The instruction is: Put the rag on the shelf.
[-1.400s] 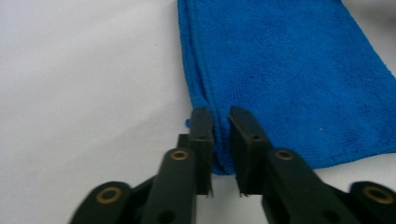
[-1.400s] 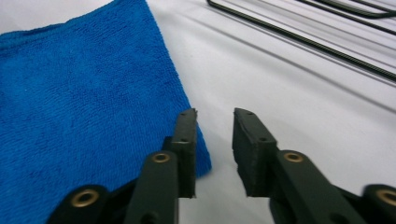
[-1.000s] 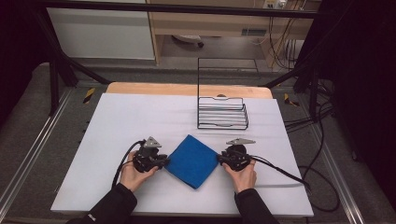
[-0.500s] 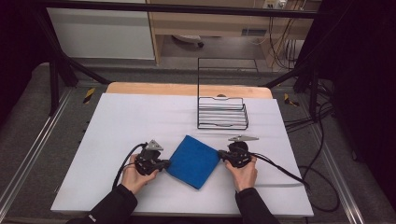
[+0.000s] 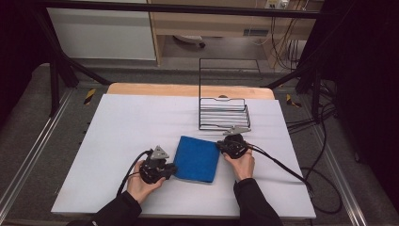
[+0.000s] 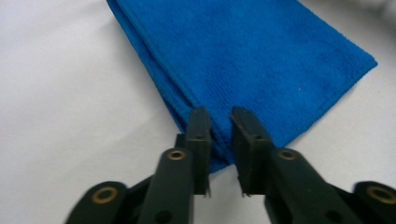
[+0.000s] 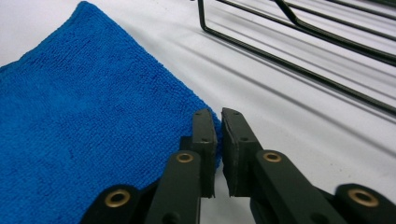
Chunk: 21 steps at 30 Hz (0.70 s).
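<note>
A folded blue cloth [image 5: 197,157] lies flat on the white table [image 5: 127,117] between my two grippers. My left gripper [image 5: 173,169] sits at its near left corner. In the left gripper view the cloth [image 6: 261,51] has that corner showing in the gap of the left gripper [image 6: 219,114], whose jaws have just been opening and do not press it. My right gripper [image 5: 220,147] is at the cloth's far right corner. In the right gripper view the cloth [image 7: 84,116] ends beside the right gripper [image 7: 218,114], whose jaws have just opened to a slim gap with nothing in it.
A black wire basket [image 5: 223,113] with a tall wire back stands just beyond the right gripper, and its bars [image 7: 303,46] are close ahead in the right gripper view. A wooden strip [image 5: 155,89] edges the table's far side. Cables [image 5: 282,165] trail off to the right.
The cloth has turned from a diamond-like lie to nearly square with the table. The right gripper has shifted away from the person, the left slightly toward the person.
</note>
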Each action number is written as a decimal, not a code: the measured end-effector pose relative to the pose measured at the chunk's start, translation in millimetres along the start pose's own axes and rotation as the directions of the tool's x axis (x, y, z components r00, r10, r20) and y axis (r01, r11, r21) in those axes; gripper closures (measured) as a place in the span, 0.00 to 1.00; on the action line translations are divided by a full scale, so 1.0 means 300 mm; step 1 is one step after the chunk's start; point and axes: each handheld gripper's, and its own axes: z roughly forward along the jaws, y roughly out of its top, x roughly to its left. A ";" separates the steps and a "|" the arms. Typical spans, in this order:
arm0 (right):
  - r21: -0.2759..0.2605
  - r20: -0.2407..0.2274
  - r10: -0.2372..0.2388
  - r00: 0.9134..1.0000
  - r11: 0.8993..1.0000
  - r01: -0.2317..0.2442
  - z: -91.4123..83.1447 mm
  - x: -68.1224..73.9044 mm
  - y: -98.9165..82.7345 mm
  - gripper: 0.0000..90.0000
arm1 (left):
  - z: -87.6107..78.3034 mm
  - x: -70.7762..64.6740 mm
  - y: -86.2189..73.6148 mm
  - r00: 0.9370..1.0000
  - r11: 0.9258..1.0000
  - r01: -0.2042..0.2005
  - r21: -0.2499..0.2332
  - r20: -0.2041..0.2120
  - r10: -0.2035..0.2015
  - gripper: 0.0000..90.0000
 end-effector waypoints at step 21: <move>0.061 -0.149 0.072 0.986 0.996 -0.063 -0.179 0.159 -0.141 0.56 | -0.002 0.115 0.131 0.998 0.999 0.020 -0.033 -0.057 -0.022 0.20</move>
